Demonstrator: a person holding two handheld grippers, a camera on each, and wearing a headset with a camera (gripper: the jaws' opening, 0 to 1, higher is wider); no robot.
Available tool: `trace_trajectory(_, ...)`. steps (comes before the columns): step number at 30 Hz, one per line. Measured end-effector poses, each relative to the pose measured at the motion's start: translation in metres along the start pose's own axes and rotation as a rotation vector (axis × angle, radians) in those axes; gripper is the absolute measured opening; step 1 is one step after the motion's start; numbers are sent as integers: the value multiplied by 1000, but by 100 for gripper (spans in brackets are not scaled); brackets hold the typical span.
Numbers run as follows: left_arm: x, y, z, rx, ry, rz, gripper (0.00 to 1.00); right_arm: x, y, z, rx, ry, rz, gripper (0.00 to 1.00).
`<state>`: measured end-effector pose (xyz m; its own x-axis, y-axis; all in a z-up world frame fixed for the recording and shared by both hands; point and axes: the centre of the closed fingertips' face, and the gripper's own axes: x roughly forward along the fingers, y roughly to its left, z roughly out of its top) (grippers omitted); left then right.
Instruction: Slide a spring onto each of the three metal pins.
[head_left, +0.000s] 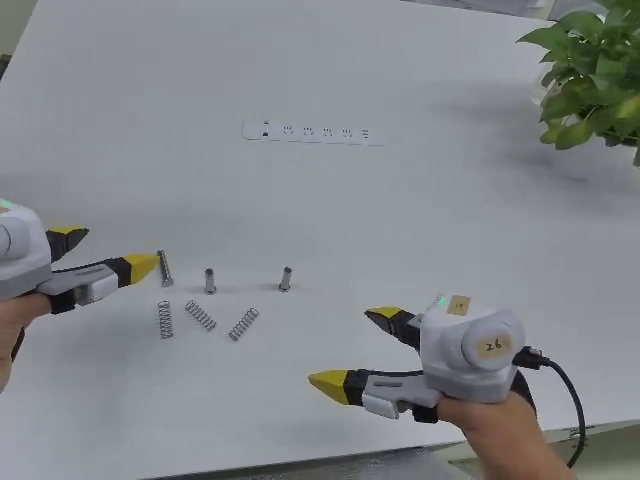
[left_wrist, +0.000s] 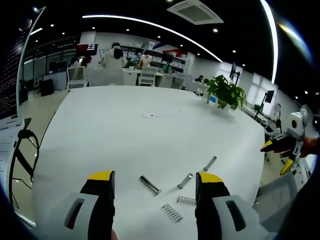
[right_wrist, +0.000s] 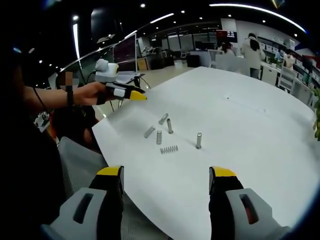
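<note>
1. Presently, both grippers hang over the white table (head_left: 420, 200) holding nothing; the left gripper (head_left: 105, 250) has its jaws spread wide, and so has the right gripper (head_left: 355, 350) near the front edge.
2. Task items: three pins stand upright in a row, namely the left pin (head_left: 165, 268), middle pin (head_left: 210, 280) and right pin (head_left: 286, 278); just in front lie the left spring (head_left: 165, 318), middle spring (head_left: 200, 315) and right spring (head_left: 243, 323), flat on the table; no spring sits on a pin yet.
3. Hazard, by judgement: the pins look freestanding; a sideways sweep of a jaw tip, or a spring pressed down off-axis, would probably topple one, and it might roll.
4. Hazard, by judgement: the springs are thin and lie close together; a broad pinch could catch two at once, while a hard squeeze could flick one across the smooth top.
5. Head view: the row is seen from above, with a power strip (head_left: 312, 132) and a potted plant (head_left: 590, 70) beyond; here the left gripper's lower tip appears just beside the left pin.
6. Right gripper view: bare table separates that tip from the pins, a gap the head view flattens; the hand (right_wrist: 92, 93) on the left gripper also shows.
7. Left gripper view: the pins sit framed between its own jaws, suggesting it is aimed along the row.
</note>
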<state>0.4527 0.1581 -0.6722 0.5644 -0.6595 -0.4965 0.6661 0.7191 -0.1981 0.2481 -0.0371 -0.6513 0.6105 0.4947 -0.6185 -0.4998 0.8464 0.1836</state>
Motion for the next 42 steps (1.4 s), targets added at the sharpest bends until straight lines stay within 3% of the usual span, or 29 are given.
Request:
trace_trajectory(8, 19, 0, -11, -5, 32, -3, 59, -3, -1, -3, 5, 4, -7, 68)
trace_trajectory(15, 33, 11, -22, -20, 63, 19, 55, -6, 0, -2, 8, 1, -11, 68)
trace_trajectory(19, 42, 15, -29, -78, 75, 36, 55, -8, -2, -3, 5, 9, -15, 68)
trace_trajectory(22, 48, 15, -35, -80, 93, 48, 53, -9, -3, -2, 10, 6, -20, 68)
trace_trajectory(28, 63, 17, -49, -106, 131, 71, 45, -11, -5, -3, 12, 12, -26, 68)
trace_trajectory(42, 87, 15, -54, -150, 161, 107, 22, -14, -7, -8, 22, 24, -34, 67)
